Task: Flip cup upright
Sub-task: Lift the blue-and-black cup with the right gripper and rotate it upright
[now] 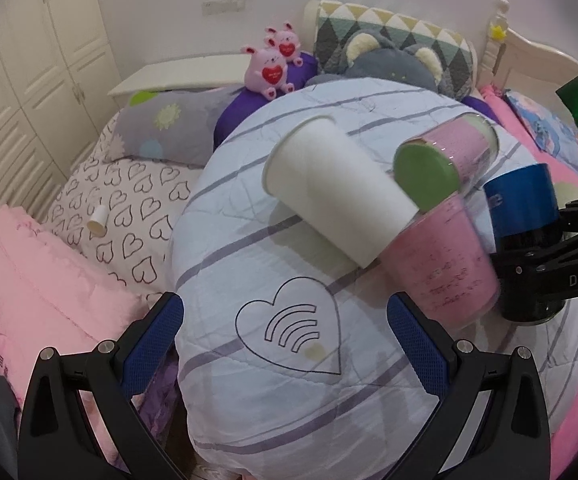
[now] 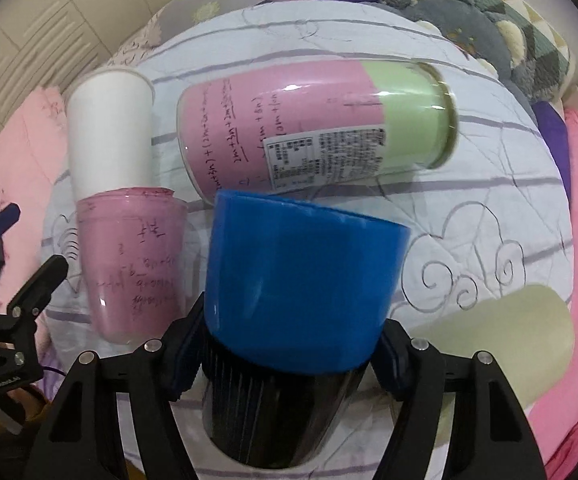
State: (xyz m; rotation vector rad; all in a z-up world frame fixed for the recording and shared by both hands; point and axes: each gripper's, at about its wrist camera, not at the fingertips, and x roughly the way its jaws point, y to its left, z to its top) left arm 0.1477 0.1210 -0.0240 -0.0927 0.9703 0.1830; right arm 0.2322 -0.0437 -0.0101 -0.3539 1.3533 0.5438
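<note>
Already my right gripper (image 2: pixel 285 354) was clamped on the blue-and-black cup (image 2: pixel 297 292), tilted above the quilt (image 2: pixel 469 184) near the pink cup (image 2: pixel 133 264). My left gripper (image 1: pixel 285 340) hung spread, empty. Mid-flip, I judged; next, rotate it upright, then set it down.

Bed, topped by a pale blue striped quilt (image 1: pixel 289 380) stitched with a heart outline. On the quilt: white paper cup (image 1: pixel 329 188) lying on its side; pink-and-green can (image 2: pixel 313 128) also on its side, just beside it; pink tumbler (image 2: pixel 133 264) touching the paper cup's end. Nearby, on the heart-print sheet (image 1: pixel 137 208), a small white tube (image 1: pixel 97 222).
</note>
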